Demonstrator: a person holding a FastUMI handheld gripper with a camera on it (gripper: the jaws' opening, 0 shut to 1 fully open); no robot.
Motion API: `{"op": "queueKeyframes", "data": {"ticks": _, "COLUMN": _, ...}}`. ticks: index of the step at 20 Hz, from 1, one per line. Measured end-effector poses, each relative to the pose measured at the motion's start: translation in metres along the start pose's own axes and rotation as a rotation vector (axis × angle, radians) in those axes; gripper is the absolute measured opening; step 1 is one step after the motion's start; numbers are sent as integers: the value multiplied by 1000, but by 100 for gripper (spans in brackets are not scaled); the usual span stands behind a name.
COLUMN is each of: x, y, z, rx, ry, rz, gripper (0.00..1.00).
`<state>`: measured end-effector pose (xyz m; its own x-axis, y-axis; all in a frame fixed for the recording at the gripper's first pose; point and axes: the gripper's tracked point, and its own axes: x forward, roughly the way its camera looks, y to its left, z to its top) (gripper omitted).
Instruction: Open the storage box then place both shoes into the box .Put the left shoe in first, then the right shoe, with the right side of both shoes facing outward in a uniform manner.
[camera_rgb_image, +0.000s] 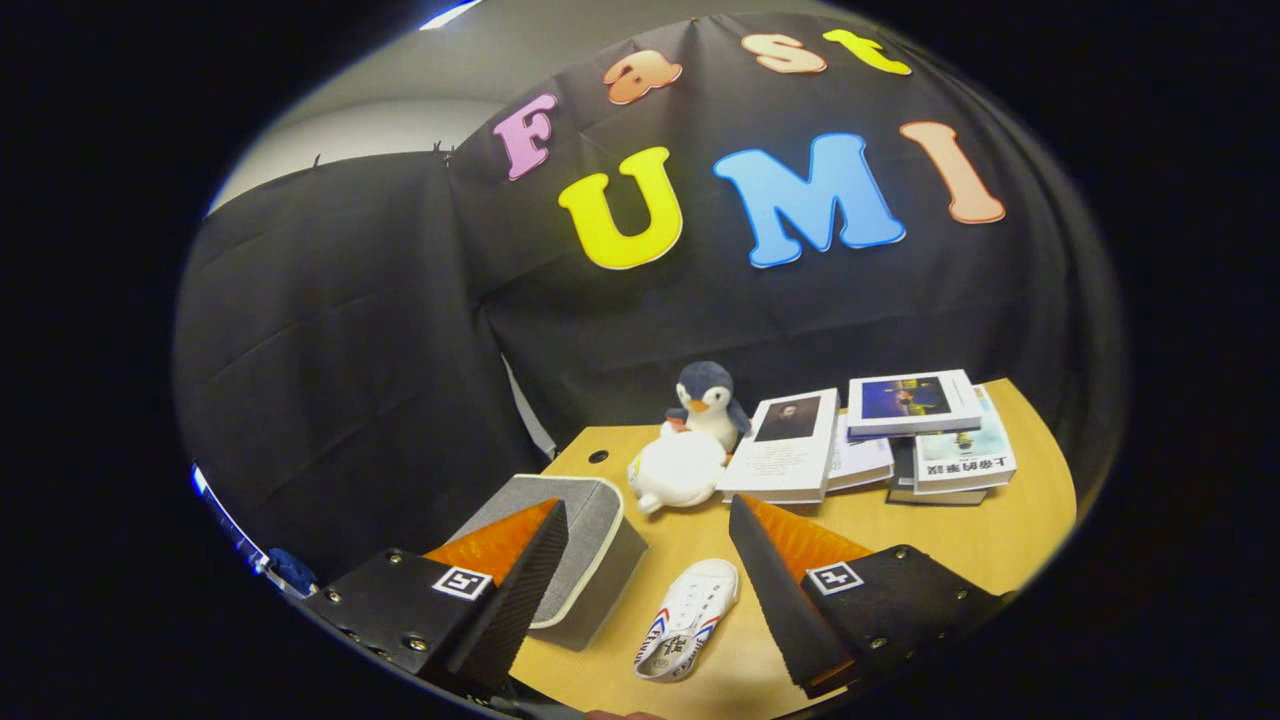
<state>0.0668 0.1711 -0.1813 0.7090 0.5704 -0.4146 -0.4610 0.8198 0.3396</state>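
Storage box (585, 555) of grey fabric with a pale rim sits at lower left of the frame on the wooden table (900, 525), its lid down, partly hidden behind the left finger of the claw (648, 590). One white shoe (690, 618) with red and blue stripes lies just right of the box, low in the frame between the two fingers. Claw is spread wide and holds nothing. Beyond the shoe, mid-frame, a white plush toy (678, 470) leans against a penguin plush (708, 400). Right of them lie stacked books (880, 435).
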Motion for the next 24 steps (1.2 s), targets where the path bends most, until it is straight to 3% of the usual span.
{"op": "queueKeyframes", "data": {"ticks": 9, "x": 83, "y": 37, "z": -84, "rx": 199, "ry": 270, "rz": 230, "gripper": 96}}
{"op": "queueKeyframes", "data": {"ticks": 14, "x": 117, "y": 49, "z": -116, "rx": 337, "ry": 353, "rz": 306, "gripper": 96}}
{"op": "queueKeyframes", "data": {"ticks": 18, "x": 127, "y": 57, "z": -135, "rx": 529, "ry": 407, "rz": 367, "gripper": 96}}
{"op": "queueKeyframes", "data": {"ticks": 24, "x": 137, "y": 70, "z": -147, "rx": 654, "ry": 441, "rz": 431, "gripper": 96}}
